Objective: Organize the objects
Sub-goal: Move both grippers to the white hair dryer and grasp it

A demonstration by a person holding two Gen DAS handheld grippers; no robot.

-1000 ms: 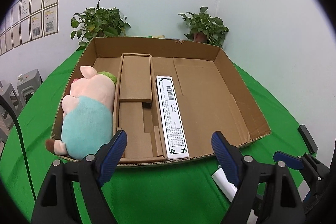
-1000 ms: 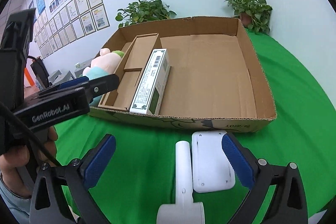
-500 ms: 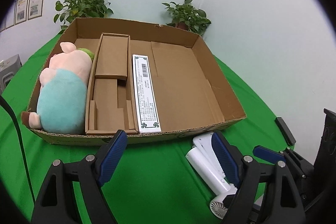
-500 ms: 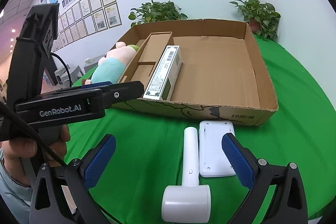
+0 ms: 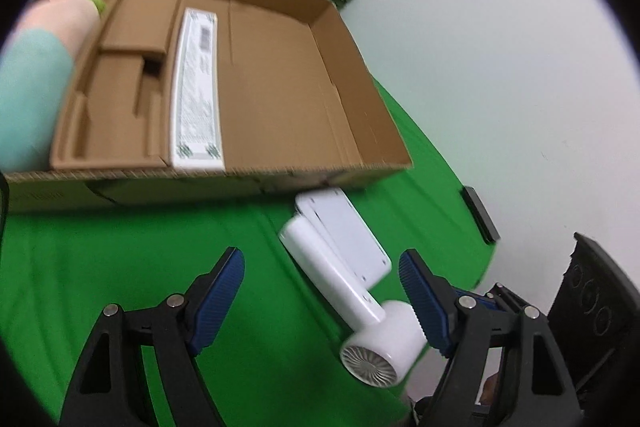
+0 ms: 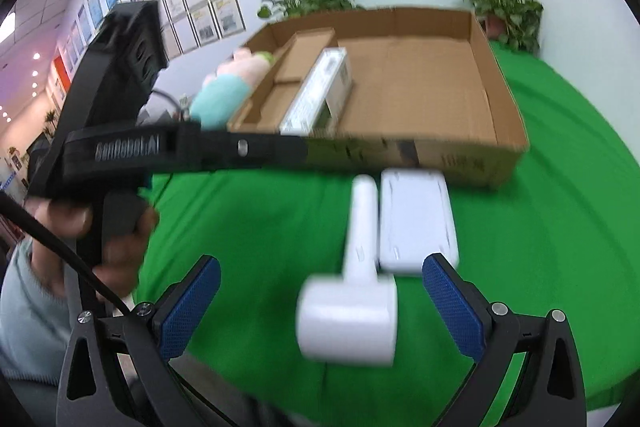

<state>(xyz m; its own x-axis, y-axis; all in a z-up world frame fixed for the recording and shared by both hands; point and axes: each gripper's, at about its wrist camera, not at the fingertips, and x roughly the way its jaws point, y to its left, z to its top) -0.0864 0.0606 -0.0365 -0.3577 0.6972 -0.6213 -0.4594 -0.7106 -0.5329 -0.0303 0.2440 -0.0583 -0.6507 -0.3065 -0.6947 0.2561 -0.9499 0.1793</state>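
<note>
A white hair dryer (image 5: 352,291) (image 6: 352,291) lies on the green cloth in front of a cardboard box (image 5: 360,115) (image 6: 492,99), beside a flat white rectangular device (image 5: 352,231) (image 6: 416,219). In the box lie a pink and teal plush pig (image 5: 36,59) (image 6: 224,87) at the left, a cardboard insert (image 5: 132,67) and a long white carton (image 5: 196,91) (image 6: 320,91). My left gripper (image 5: 320,291) is open and empty above the cloth, near the dryer. My right gripper (image 6: 320,299) is open and empty, with the dryer's head between its fingers.
The left gripper's black body (image 6: 140,151) and the hand holding it cross the right wrist view's left side. The right gripper's black body (image 5: 592,311) is at the left wrist view's right edge. Potted plants (image 6: 504,7) stand behind the box by the wall. A black strip (image 5: 480,215) lies at the table's right edge.
Both grippers have pulled back and away from the box toward the near edge. The hair dryer and white device now lie closer to both sets of fingers. Both stay open.
</note>
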